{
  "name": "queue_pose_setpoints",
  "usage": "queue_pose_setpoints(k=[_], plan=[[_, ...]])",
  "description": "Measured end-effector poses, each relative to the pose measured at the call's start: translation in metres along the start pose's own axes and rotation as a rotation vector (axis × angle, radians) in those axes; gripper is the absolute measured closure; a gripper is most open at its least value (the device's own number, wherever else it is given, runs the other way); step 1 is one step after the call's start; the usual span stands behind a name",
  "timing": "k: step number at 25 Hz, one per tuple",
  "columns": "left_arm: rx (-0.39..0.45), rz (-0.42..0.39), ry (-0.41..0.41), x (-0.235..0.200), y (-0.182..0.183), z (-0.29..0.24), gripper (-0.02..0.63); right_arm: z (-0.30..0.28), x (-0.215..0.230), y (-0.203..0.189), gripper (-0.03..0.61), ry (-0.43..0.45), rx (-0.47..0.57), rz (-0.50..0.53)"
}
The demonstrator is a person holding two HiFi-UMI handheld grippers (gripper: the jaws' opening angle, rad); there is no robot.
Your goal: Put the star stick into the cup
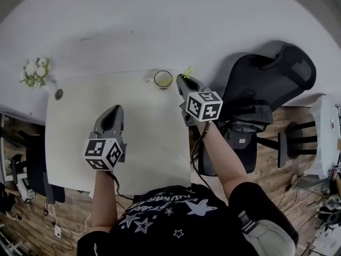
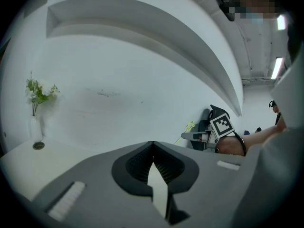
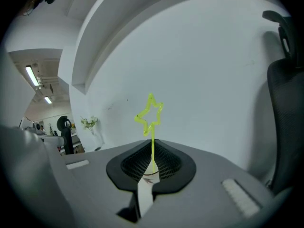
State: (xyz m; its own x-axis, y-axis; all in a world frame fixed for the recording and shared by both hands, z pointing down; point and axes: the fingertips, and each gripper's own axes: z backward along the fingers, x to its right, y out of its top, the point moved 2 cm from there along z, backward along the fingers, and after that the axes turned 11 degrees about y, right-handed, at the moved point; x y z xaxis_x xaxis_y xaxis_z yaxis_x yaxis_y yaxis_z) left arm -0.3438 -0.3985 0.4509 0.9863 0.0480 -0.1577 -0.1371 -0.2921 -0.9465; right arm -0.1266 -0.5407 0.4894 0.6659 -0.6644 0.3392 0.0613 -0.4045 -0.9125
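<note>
Tables: one white table (image 1: 144,137).
Grippers: two, the left gripper (image 1: 114,110) over the table's near left and the right gripper (image 1: 183,78) at its far right.
Sticks: one star stick (image 3: 151,115), yellow-green.
Cups: one cup (image 1: 163,79), at the table's far edge.
Flowers: one vase of flowers (image 1: 36,72), far left.
Discs: one small dark disc (image 1: 58,94), near the vase of flowers.
Chairs: one black office chair (image 1: 266,84), right of the table.

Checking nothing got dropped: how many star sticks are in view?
1. The star stick is clamped in the right gripper, just right of the cup. Others could be hidden from view.
</note>
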Motion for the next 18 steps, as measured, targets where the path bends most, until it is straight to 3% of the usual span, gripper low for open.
queue_pose_setpoints(k=[18], plan=[[-0.03, 0.011, -0.026, -0.005, -0.011, -0.013, 0.611, -0.018, 0.007, -0.009, 0.546, -0.018, -0.011, -0.017]])
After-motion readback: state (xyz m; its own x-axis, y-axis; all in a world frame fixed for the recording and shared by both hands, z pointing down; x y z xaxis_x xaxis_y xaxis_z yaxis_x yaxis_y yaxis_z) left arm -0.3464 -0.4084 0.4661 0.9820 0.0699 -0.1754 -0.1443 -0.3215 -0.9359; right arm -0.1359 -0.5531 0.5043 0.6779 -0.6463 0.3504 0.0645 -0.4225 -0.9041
